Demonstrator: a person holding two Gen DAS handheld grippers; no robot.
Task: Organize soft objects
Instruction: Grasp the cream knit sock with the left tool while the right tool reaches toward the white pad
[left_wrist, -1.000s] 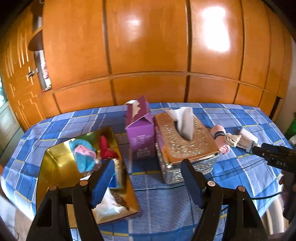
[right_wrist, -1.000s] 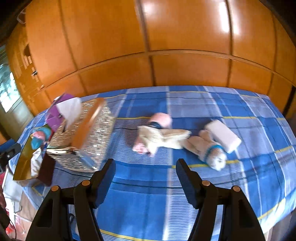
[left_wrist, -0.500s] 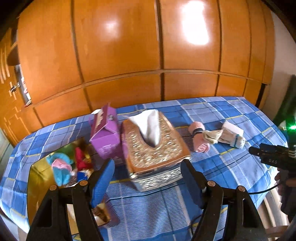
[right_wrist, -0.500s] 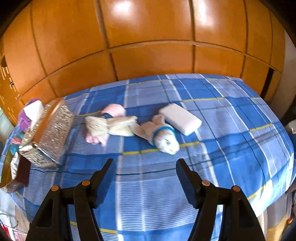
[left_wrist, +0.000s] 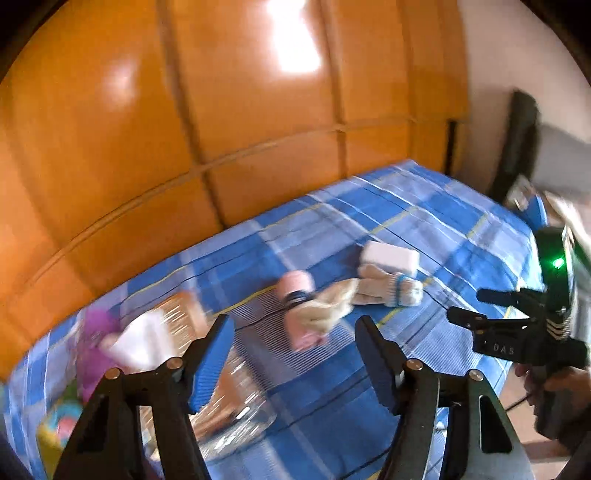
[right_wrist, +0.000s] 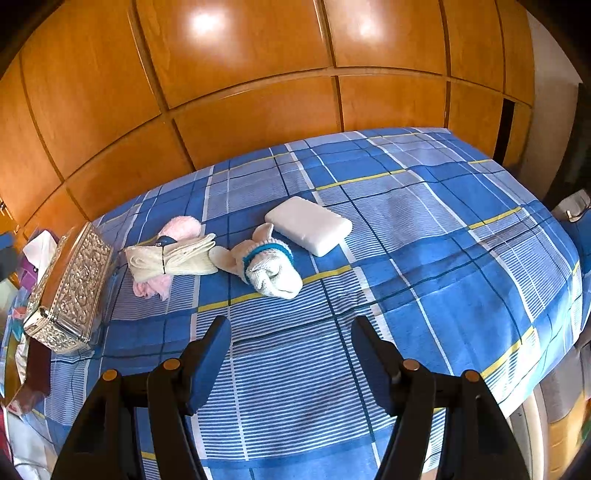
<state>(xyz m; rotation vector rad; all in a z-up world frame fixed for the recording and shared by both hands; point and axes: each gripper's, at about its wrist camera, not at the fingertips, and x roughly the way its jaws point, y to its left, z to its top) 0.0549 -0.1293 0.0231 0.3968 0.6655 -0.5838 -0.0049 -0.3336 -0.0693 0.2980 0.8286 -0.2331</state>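
Observation:
A pink rolled cloth (right_wrist: 176, 232), a cream folded cloth (right_wrist: 173, 258), a white sock bundle with a blue band (right_wrist: 267, 267) and a white soft pad (right_wrist: 309, 224) lie together on the blue checked tablecloth (right_wrist: 424, 229). The same cluster shows blurred in the left wrist view, with the pink roll (left_wrist: 297, 286) and the white pad (left_wrist: 389, 256). My left gripper (left_wrist: 293, 363) is open and empty, held above the table short of the cloths. My right gripper (right_wrist: 290, 360) is open and empty, near the front edge, below the sock bundle.
A silver and gold tissue box (right_wrist: 70, 291) stands at the left, with a purple carton (left_wrist: 98, 326) behind it. A gold tray with soft items (left_wrist: 55, 428) is at the far left. The other hand-held gripper (left_wrist: 517, 328) shows at the right. A wooden wardrobe (right_wrist: 258, 74) backs the table.
Both views have swung to the right. The cloth cluster has moved toward the centre of the left view, and the tissue box and tray have slid to the left. Both grippers stay open.

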